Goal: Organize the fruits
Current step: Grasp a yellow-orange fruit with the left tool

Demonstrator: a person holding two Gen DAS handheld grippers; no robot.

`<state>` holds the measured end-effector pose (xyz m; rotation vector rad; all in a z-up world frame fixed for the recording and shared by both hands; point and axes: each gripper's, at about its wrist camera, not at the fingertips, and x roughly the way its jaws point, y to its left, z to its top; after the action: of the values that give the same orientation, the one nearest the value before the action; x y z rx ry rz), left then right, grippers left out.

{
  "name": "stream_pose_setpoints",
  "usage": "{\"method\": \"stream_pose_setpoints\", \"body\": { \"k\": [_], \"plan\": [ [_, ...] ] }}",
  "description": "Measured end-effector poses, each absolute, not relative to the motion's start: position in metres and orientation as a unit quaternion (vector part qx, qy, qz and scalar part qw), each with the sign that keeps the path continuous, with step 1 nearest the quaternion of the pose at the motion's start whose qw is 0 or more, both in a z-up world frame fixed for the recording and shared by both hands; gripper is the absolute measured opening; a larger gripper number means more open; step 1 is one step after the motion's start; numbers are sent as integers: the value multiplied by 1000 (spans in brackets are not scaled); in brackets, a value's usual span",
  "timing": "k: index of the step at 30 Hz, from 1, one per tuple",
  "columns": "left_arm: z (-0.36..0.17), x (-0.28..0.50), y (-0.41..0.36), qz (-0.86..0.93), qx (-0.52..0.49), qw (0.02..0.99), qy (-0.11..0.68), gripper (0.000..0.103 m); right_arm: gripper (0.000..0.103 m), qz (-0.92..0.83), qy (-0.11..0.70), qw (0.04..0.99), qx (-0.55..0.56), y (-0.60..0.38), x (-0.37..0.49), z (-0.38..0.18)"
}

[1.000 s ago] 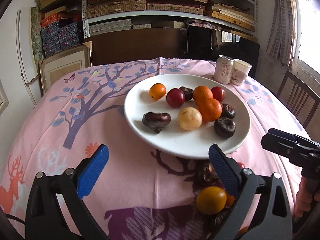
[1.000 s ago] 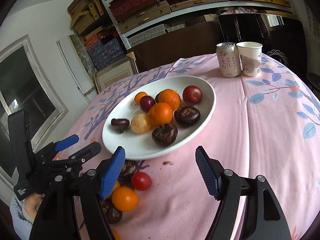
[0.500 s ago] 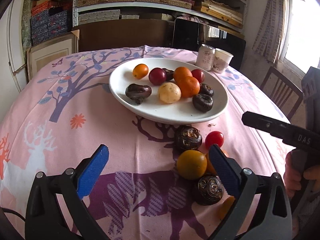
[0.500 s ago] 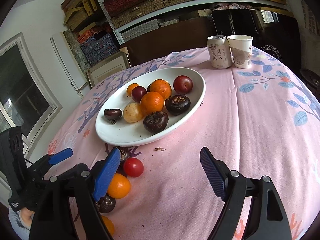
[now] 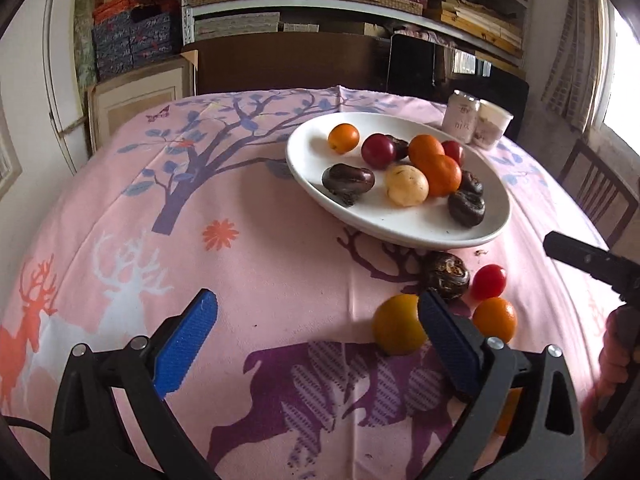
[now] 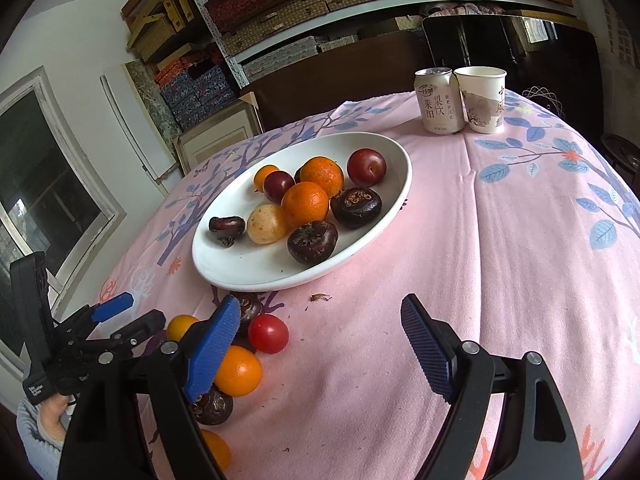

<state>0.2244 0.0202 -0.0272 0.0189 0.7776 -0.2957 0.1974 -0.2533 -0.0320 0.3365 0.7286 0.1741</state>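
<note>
A: Item one, plate (image 6: 384, 216): white, on the counter (image 6: 520, 260), holding oranges, plums, dark chestnut-like fruit and one pale fruit. Item two, loose fruit at the plate's 6 o'clock: tomato (image 6: 268, 333), orange (image 6: 239, 373), yellow fruit (image 5: 398, 325), dark fruit (image 5: 446, 275).

B: Grippers?

A: Left gripper (image 5: 316, 340): wide, empty. Right gripper (image 6: 320, 348): jaws have just been opening, now wide, nothing between them.

B: Handling advice?

A: My judgement: take one loose fruit at a time, centred between the pads; round ones roll. Set it in the plate's bare near side.

B: Unclear entries?

A: More fruit sits behind the gripper fingers, partly covered; count uncertain.
</note>
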Motion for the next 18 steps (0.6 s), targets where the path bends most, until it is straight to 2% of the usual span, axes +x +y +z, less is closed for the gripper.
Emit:
{"method": "stream_pose_setpoints", "body": {
  "k": [2, 9, 13, 14, 15, 18],
  "plan": [
    [-25, 219, 23, -164, -6, 913, 374, 98, 83, 86, 354, 917, 164, -253, 197, -32],
    [-46, 214, -5, -153, 78, 902, 396, 98, 83, 85, 355, 916, 163, -253, 197, -32],
    [-44, 213, 4, -157, 59, 906, 390, 97, 83, 86, 357, 916, 163, -253, 197, -32],
    [-44, 213, 8, -155, 51, 906, 390, 83, 83, 87, 358, 915, 163, -252, 197, -33],
    [-44, 214, 11, -145, 49, 908, 391, 65, 83, 87, 358, 915, 163, -252, 197, -33],
    [-46, 215, 20, -135, 33, 907, 397, 60, 83, 88, 359, 915, 163, -251, 197, -33]
  ]
}}
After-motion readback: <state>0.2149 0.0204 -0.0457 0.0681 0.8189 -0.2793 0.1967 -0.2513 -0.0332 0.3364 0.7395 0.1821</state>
